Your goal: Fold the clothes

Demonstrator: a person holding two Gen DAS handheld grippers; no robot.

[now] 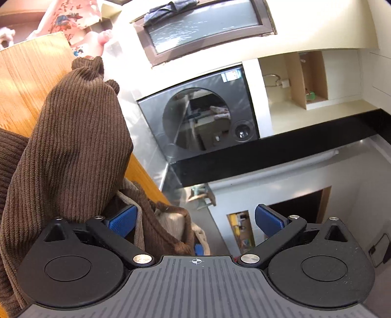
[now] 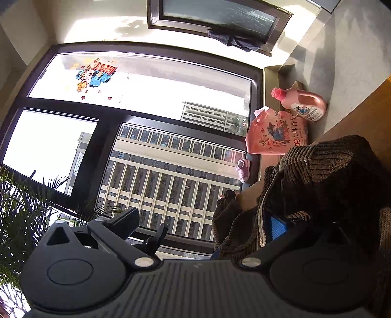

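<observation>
Seen from the left wrist: left tongs (image 1: pixel 195 220) spread wide, gripping nothing, the blue pads (image 1: pixel 268 221) well apart. Brown ribbed garment (image 1: pixel 73 146) heaped up at the left, draped over the edge of the wooden worktop (image 1: pixel 27 80) and hanging down past it, a fold of it lying against and partly over the left-hand pad, a paler beige lining showing at the hem just beside that pad. Beyond the cloth, a dark front-loading washing machine (image 1: pixel 200 117) with a round glass door, set under a black counter edge (image 1: pixel 281 149). Pink flowered pouch (image 1: pixel 66 19) at the top left, behind the worktop. Dark cloth (image 1: pixel 168 9) hung over a window frame at the top. Seen from the right wrist: right tongs (image 2: pixel 202 222) likewise apart and clamping nothing, one finger bare against the big window (image 2: pixel 136 110), the other with its blue pad half buried in the same brown garment (image 2: pixel 330 186), which bunches up at the right on the worktop (image 2: pixel 366 110) and spills over its edge. Pink detergent bottle (image 2: pixel 303 102) lying tilted near the wall, the flowered pouch (image 2: pixel 273 134) just beside it and nearer the garment. Small pink shoe (image 2: pixel 243 168) by the window frame. Green palm fronds (image 2: pixel 22 210) at the left. Cartoon sticker (image 2: pixel 95 73) on the upper pane, tall buildings outside.
</observation>
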